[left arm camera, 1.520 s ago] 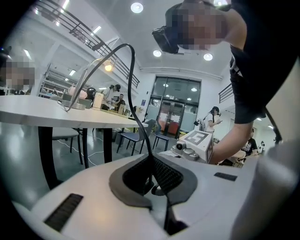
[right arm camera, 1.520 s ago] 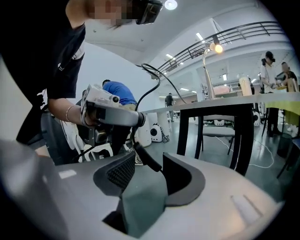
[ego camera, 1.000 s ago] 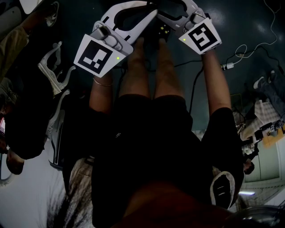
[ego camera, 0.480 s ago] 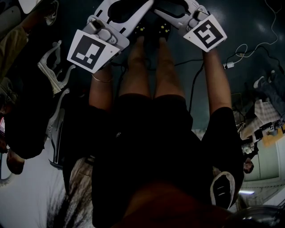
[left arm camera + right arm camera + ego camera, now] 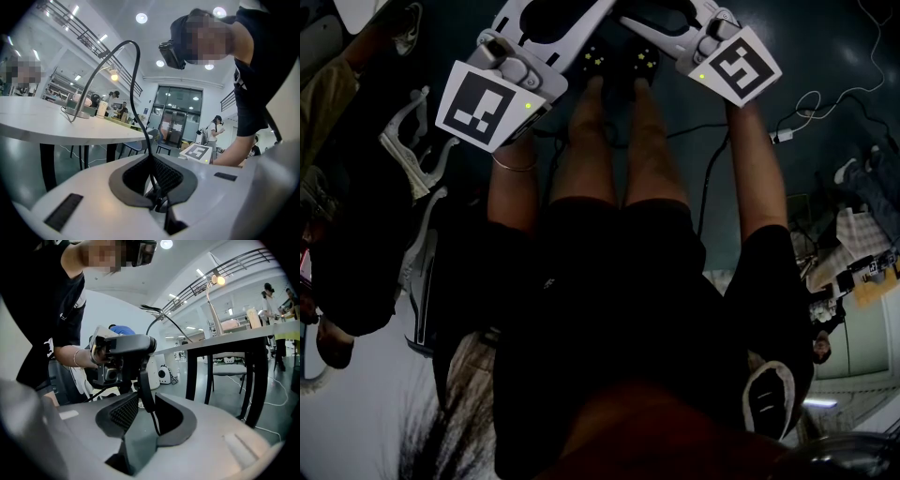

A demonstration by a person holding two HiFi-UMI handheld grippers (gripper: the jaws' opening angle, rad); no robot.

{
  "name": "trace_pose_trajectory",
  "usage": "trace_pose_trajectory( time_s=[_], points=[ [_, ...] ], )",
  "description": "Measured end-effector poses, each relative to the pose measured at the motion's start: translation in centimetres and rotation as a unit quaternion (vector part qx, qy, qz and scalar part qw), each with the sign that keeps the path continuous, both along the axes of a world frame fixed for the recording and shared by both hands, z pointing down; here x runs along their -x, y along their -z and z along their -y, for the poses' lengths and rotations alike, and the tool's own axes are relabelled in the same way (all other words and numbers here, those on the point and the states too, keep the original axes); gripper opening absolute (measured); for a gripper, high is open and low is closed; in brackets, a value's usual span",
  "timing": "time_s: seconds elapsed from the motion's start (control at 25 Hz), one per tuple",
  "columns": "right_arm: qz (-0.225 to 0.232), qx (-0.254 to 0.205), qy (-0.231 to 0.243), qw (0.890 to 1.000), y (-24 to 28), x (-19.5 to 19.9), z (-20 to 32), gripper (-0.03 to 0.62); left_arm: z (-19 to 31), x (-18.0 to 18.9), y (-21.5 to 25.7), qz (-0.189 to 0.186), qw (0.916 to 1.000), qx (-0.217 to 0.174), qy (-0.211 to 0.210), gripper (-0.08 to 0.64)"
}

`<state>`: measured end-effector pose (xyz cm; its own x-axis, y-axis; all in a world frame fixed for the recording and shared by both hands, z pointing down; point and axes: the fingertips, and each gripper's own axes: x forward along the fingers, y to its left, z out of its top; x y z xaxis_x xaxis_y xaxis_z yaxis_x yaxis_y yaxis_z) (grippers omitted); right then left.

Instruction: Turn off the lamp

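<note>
The lamp's bulb (image 5: 114, 75) (image 5: 217, 280) glows above a white table, on a thin stem over its base (image 5: 77, 112). Its black cord (image 5: 138, 84) arcs from the table down into my left gripper (image 5: 153, 164), which is shut on it. In the right gripper view a black oblong cord switch (image 5: 144, 380) stands upright between the jaws of my right gripper (image 5: 146, 401). Those jaws are closing and their pads meet the switch's sides. The left gripper (image 5: 117, 355) holds the cord just above it. In the head view both grippers (image 5: 572, 28) (image 5: 652, 23) reach the top edge.
The white table (image 5: 70, 133) (image 5: 243, 338) stands on dark legs, with chairs (image 5: 234, 369) beyond. Several people stand in the background. Below me are the person's legs and shoes (image 5: 619, 61), loose floor cables (image 5: 806, 108) and white stands (image 5: 412, 150) at the left.
In the head view both grippers have moved toward the top edge; the left marker cube went up and left, the right one up and right.
</note>
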<state>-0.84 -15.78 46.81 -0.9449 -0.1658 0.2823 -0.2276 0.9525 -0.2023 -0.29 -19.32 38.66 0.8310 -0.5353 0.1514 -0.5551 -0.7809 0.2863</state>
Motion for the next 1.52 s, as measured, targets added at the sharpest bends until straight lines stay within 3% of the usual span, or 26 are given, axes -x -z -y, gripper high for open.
trace_pose_trajectory(
  time_s=[0.44, 1.0, 1.12, 1.32, 1.52],
  points=[
    [-0.028, 0.031, -0.014, 0.999, -1.2, 0.2, 0.0, 0.109, 0.5, 0.7, -1.4, 0.006, 1.0000, 0.001, 0.007, 0.023],
    [-0.040, 0.050, -0.013, 0.998, -2.2, 0.7, -0.5, 0.109, -0.6, 0.3, -2.2, 0.051, 0.9976, -0.012, -0.044, 0.023],
    [-0.040, 0.049, -0.012, 0.998, -2.2, 0.8, -0.5, 0.109, -0.8, 0.4, -2.4, 0.055, 0.9975, -0.006, -0.044, 0.094],
    [-0.042, 0.051, -0.009, 0.998, -2.3, 0.7, -0.7, 0.110, -1.6, 0.4, -2.6, 0.057, 0.9965, 0.000, -0.061, 0.131],
    [0.006, 0.078, -0.044, 0.996, -1.2, 0.0, 0.6, 0.109, -2.2, 0.9, -4.4, 0.093, 0.9933, 0.016, -0.068, 0.149]
  ],
)
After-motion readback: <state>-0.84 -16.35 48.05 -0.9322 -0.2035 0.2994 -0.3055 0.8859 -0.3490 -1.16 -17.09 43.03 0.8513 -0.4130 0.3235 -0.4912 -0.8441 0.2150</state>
